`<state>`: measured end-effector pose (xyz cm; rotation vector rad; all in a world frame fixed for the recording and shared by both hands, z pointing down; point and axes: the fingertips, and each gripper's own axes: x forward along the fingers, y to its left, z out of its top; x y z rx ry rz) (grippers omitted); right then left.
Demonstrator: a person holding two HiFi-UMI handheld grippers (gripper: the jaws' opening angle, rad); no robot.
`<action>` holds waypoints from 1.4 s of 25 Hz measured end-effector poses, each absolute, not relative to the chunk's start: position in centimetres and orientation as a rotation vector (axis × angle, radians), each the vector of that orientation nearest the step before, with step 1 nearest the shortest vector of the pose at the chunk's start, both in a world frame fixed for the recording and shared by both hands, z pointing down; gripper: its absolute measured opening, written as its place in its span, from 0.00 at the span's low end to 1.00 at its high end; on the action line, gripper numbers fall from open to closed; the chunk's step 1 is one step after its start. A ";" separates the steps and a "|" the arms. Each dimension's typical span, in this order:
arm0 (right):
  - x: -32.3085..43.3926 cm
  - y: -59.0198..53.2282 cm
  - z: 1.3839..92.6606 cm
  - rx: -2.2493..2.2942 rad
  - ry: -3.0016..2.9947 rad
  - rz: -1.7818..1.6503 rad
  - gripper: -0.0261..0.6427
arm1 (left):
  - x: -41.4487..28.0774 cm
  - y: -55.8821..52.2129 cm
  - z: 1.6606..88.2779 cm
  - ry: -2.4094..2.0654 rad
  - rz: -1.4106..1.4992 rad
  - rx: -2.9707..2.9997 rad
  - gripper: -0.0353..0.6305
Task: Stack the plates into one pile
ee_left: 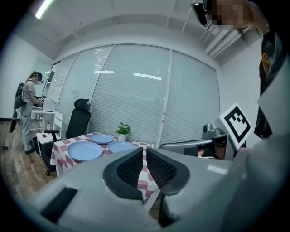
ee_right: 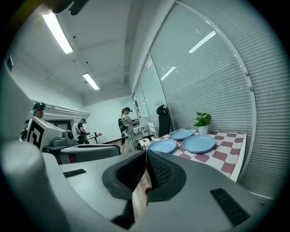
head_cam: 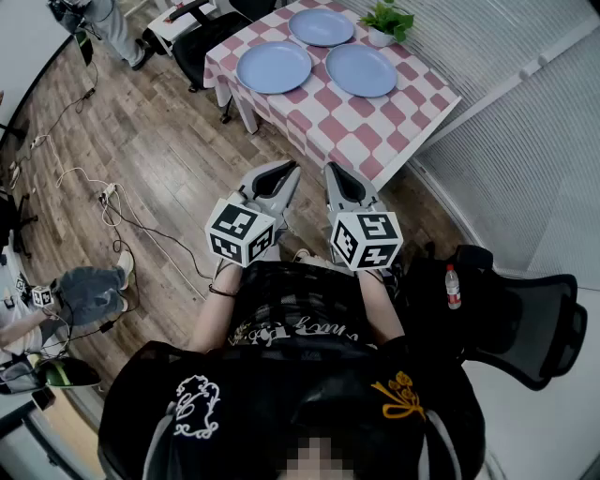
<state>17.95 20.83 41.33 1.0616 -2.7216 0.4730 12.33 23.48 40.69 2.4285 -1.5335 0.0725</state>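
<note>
While I hold both grippers low in front of my waist, well short of the table [head_cam: 398, 141], the fingers of my left gripper [ee_left: 145, 153] are pressed together with nothing between them. My right gripper [ee_right: 146, 156] is closed the same way, tips meeting, empty.

Three plates lie flat on the table's pink-and-white checked cloth [head_cam: 328, 122], none resting on another. All are round, plain, pale blue and shallow, with a slightly raised rim, and they look alike in size. The left plate [head_cam: 274, 67] sits near the table's left edge. The right plate [head_cam: 362, 69] lies just beside it. The far plate [head_cam: 322, 26] sits behind the gap between those two, close to both. A small potted plant [head_cam: 386, 21] stands just beside the far plate, at the table's far corner.
</note>
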 end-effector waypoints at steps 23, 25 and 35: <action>18.7 21.8 41.4 1.067 -2.751 0.526 0.06 | 12.4 25.1 41.1 -1.555 0.111 2.415 0.09; 18.5 22.0 41.7 1.053 -2.748 0.528 0.06 | 12.2 25.3 41.3 -1.556 0.122 2.408 0.09; 17.0 20.5 42.5 1.034 -2.725 0.534 0.06 | 10.1 24.0 42.0 -1.574 0.111 2.372 0.09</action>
